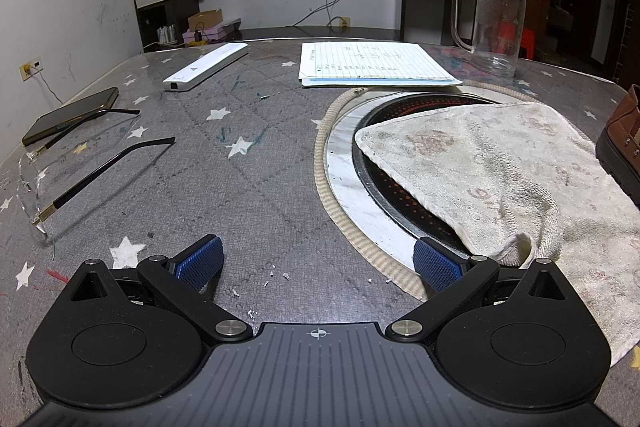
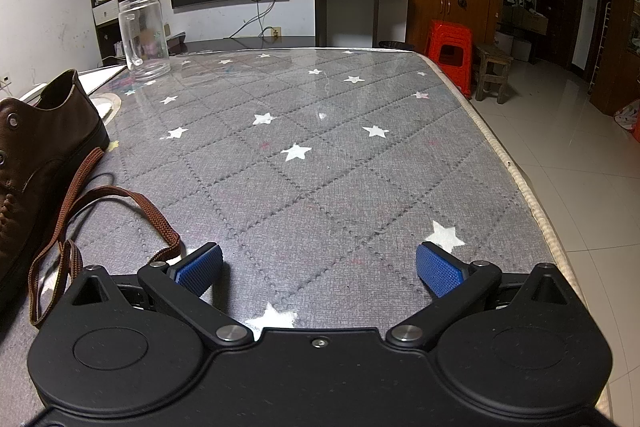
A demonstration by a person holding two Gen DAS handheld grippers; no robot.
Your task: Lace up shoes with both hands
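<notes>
A brown shoe (image 2: 36, 155) stands at the left edge of the right wrist view; its heel also shows at the right edge of the left wrist view (image 1: 624, 143). A brown flat lace (image 2: 120, 203) trails from it in loops over the table, ending close to the left fingertip of my right gripper (image 2: 319, 269). That gripper is open and empty, low over the table. My left gripper (image 1: 318, 267) is open and empty too, left of the shoe, with its right pad (image 1: 436, 269) near a dirty white towel (image 1: 500, 179).
The towel lies over a round black hotplate (image 1: 400, 195) set in the table. Glasses (image 1: 60, 179), a phone (image 1: 68, 115), a white bar (image 1: 204, 67), lined paper (image 1: 372, 65) and a clear jug (image 1: 496, 27) lie around. The table's right edge (image 2: 532, 195) drops to tiled floor.
</notes>
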